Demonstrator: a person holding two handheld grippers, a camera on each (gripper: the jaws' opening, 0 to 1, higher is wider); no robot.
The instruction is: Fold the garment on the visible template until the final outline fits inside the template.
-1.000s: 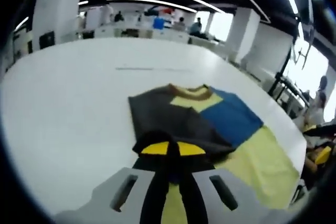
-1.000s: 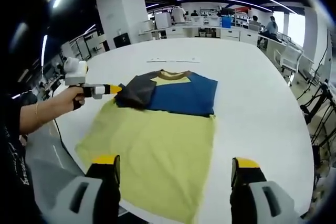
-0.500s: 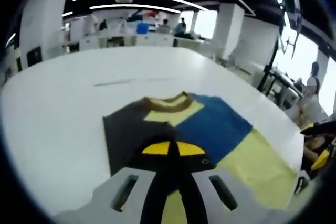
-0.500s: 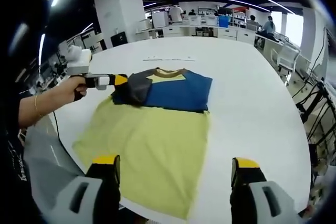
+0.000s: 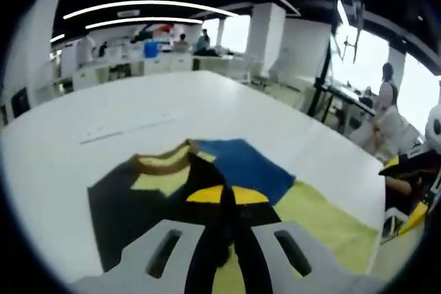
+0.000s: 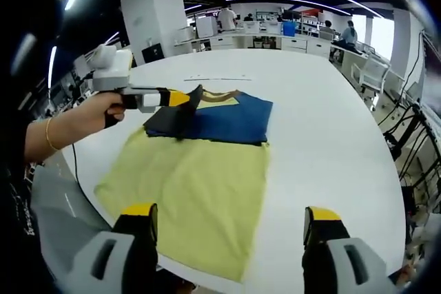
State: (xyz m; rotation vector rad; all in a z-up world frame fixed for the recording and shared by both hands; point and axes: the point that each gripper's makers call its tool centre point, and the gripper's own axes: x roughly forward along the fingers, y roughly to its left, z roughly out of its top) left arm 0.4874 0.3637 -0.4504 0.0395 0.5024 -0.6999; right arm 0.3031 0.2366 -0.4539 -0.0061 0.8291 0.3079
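Note:
A T-shirt lies flat on the white table (image 6: 331, 122), with a yellow body (image 6: 200, 177), a blue chest (image 6: 234, 118) and a brown collar (image 6: 219, 94). In the left gripper view my left gripper (image 5: 227, 195) is shut on the dark grey sleeve (image 5: 120, 204), which it holds lifted over the collar (image 5: 162, 162) and the blue chest (image 5: 241, 166). From the right gripper view the left gripper (image 6: 180, 98), held by a hand (image 6: 93, 115), grips that sleeve (image 6: 169, 120) beside the collar. My right gripper (image 6: 231, 215) is open above the yellow hem, with nothing between its fingers.
A faint thin line (image 6: 217, 78) marks the table beyond the collar. The table's near edge runs just below the hem. Desks and seated people (image 6: 355, 32) fill the back of the room. A person (image 5: 382, 101) and a chair (image 6: 372, 74) are past the right edge.
The left gripper has carried the dark sleeve rightward and up, from the shirt's left side to beside the collar. The right gripper has stayed open in place.

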